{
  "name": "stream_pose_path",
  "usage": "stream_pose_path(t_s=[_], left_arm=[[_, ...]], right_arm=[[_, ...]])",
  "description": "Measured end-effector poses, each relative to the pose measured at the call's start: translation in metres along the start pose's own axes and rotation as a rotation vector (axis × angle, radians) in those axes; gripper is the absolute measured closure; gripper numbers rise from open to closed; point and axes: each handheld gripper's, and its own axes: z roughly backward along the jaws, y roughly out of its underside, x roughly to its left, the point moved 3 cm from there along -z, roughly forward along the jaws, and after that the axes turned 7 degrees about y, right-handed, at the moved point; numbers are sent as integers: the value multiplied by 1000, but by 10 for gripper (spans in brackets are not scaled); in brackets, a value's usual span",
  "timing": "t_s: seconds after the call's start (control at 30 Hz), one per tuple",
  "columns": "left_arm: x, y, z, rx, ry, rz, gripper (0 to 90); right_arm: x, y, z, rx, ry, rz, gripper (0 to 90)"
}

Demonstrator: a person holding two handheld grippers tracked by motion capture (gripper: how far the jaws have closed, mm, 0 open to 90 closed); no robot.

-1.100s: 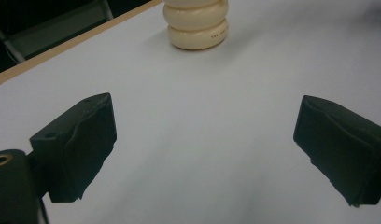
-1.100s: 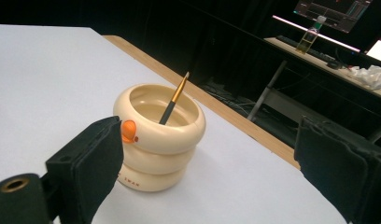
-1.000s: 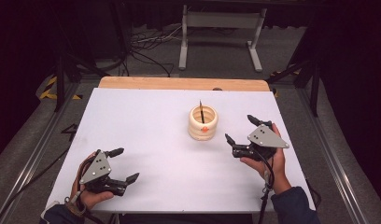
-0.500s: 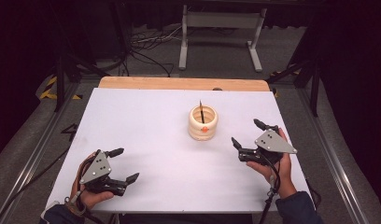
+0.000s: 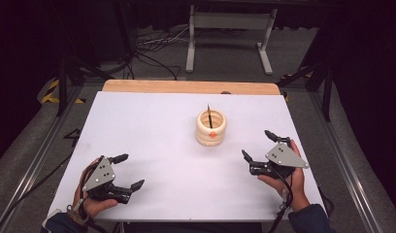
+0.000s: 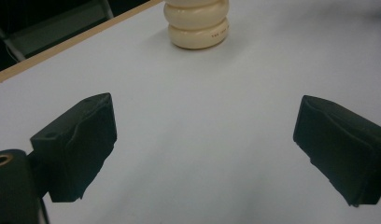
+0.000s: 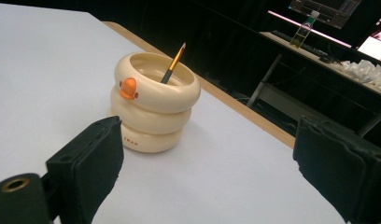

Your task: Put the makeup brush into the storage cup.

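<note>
**A:** What is nearest the cameras?

**B:** Two hand-held grippers low over a white table [image 5: 152, 126]. The left gripper [image 5: 128, 171] has its jaws spread wide and holds nothing. The right gripper [image 5: 258, 146] is likewise wide open and empty.

**A:** And beyond the jaws?

**B:** A cream ringed holder [image 7: 153, 100] stands upright just ahead of the right jaws, toward their left side, apart from both. A pencil [image 7: 173, 63] leans inside it. From the left jaws it lies well ahead.

**A:** Which step is this?

**B:** Probably the approach. Next, the right gripper would need to rise, centre on the pencil and close.
</note>
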Motion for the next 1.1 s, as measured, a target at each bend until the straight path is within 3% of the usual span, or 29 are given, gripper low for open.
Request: stream_pose_path(t_s=[0.4, 1.1], left_arm=[[0, 0, -1, -2, 1, 3, 71], [2, 1, -3, 5, 9, 4, 72]], right_arm=[[5, 11, 10, 4, -2, 15, 89], [14, 39, 24, 62, -26, 30, 83]])
